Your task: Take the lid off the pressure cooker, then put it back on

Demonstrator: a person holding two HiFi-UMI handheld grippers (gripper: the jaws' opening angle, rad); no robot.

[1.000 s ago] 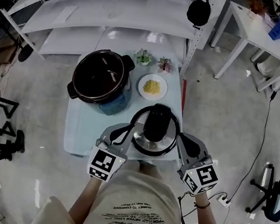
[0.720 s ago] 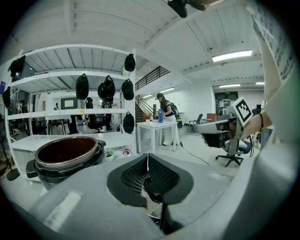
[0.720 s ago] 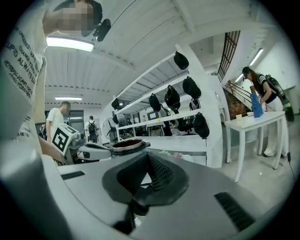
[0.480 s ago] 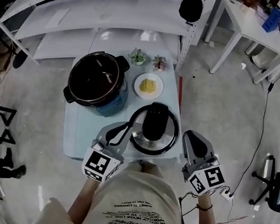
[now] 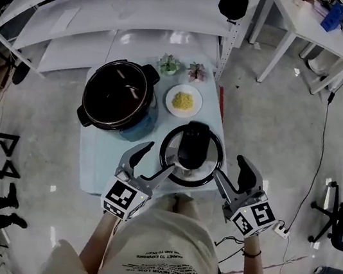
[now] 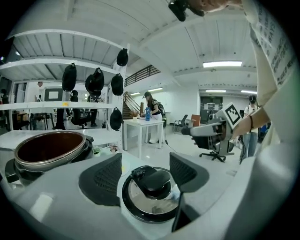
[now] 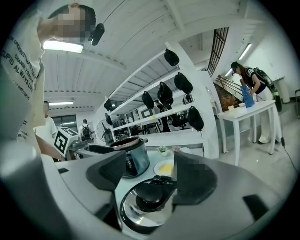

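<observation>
Head view: lid (image 5: pixel 190 162) lies flat on the pale bench (image 5: pixel 99 160), lower centre of frame, black handle up, off the pot. Open pressure cooker pot (image 5: pixel 116 95) stands up and left of the lid, near it but not touching. Small plate (image 5: pixel 184 101) with yellow food sits between pot and lid, toward the right. Two little plants (image 5: pixel 168 65) stand at the bench's far edge. Left claw (image 5: pixel 159 156) is at the lid's left rim, right claw (image 5: pixel 229 167) at its right rim. Both have jaws spread and opening, and each inner finger lies close along the rim. A marker cube sits behind each claw, with the person's pale printed shirt at bottom centre. White shelf rack (image 5: pixel 115 6) runs across the top, and a black bag (image 5: pixel 233 3) hangs from it.

Left gripper view: left claw (image 6: pixel 144 168) is released, its jaws wide and opening. The lid (image 6: pixel 150 199) shows low between them with the pads clear of it. Pot (image 6: pixel 49 150) is at left. The other claw and its cube show at right, across the lid.

Right gripper view: right claw (image 7: pixel 152 171) is released too, its jaws opening. The lid (image 7: pixel 145 206) lies low between them, not pressed. Pot (image 7: pixel 131 154) stands behind the left jaw, and the plate (image 7: pixel 165 167) is just past the lid.
</observation>
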